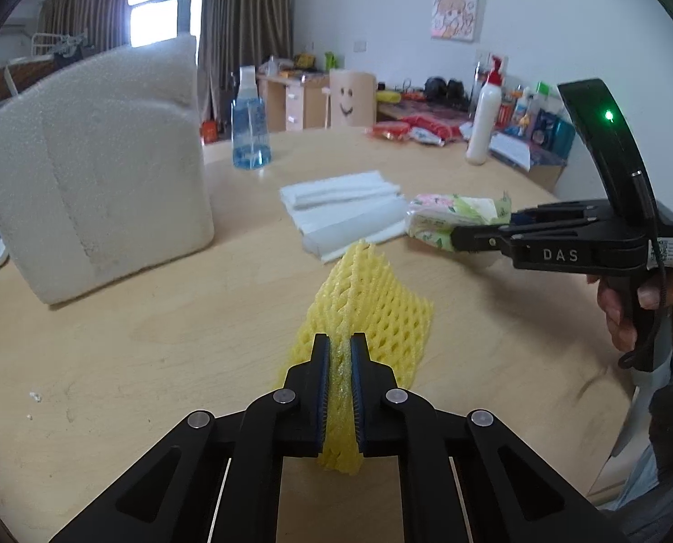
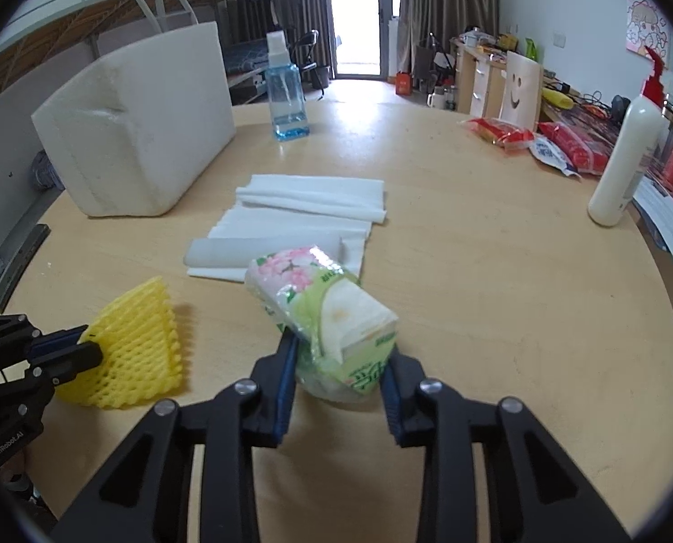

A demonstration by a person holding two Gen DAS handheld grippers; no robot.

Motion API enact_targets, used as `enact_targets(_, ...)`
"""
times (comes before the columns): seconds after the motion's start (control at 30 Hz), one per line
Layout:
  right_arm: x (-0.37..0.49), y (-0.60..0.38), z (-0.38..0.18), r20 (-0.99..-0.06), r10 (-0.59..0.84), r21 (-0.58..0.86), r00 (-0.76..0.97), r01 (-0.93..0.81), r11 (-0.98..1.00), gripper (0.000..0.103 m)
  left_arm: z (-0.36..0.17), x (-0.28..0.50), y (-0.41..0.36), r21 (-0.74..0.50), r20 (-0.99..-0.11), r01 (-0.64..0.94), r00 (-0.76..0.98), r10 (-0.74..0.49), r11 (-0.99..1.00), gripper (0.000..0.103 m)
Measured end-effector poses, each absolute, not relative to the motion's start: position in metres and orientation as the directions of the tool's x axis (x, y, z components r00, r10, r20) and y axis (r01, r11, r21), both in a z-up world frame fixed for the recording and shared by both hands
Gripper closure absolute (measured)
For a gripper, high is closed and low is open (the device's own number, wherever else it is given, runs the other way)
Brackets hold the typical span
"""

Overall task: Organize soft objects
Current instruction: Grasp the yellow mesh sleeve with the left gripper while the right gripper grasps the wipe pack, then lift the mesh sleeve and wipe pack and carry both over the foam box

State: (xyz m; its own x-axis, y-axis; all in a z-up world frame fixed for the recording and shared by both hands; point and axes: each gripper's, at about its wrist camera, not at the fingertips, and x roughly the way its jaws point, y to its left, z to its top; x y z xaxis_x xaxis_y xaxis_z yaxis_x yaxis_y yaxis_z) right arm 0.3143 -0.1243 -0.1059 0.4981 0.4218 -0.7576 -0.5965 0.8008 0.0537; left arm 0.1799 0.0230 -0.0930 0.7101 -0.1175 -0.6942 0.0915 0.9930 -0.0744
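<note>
Clamping hard on the yellow foam fruit net (image 1: 368, 312), the left gripper (image 1: 340, 353) squeezing the near edge of the mesh flat between its blue pads, the rest of the net fanning out over the round wooden table (image 1: 155, 339). Showing up again from the right wrist view, the same net (image 2: 133, 353) standing up on its edge at the left, pinched by the left gripper (image 2: 87, 348).

Gripping the tissue pack (image 2: 323, 316) on the other side, the right gripper (image 2: 341, 353) pressing both pads against the green, flower-printed wrapper, the pack tilting up and away from the fingers with its far end over the edge of the white sheets. Seen from the left wrist, the right gripper (image 1: 458, 235) closing on the pack (image 1: 449, 217) from the right, a hand (image 1: 639, 312) wrapping the handle.

Lying flat just beyond both, a loose stack of white foam sheets (image 2: 291, 221). Standing behind that to the left, a big white foam block (image 2: 142, 131). Sitting near the far rim, a blue spray bottle (image 2: 286, 95); off at the right edge, a white pump bottle (image 2: 626, 158) upright beside red snack bags (image 2: 499, 131).
</note>
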Motion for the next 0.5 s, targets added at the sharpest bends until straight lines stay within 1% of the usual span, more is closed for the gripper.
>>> enact_targets(0.13,0.306,-0.134,-0.095,-0.73,0.45,0.079,0.514,-0.591,0.803,0.067,-0.087,0.174,0.022,-0.082,-0.655,0.109,0.743,-0.136,0.991,0.094)
enact_targets(0.37,0.286,-0.152,-0.078,-0.674,0.485,0.108,0.557,-0.576,0.81,0.067,-0.078,0.167,0.02,-0.087,-0.632,0.105,0.763,-0.136,0.991,0.094)
enact_targets(0.5,0.268,-0.158,-0.073,-0.629,0.498,0.117,0.597,-0.561,0.82,0.067,-0.068,0.159,0.021,-0.053,-0.583,0.075,0.807,-0.092,0.996,0.094)
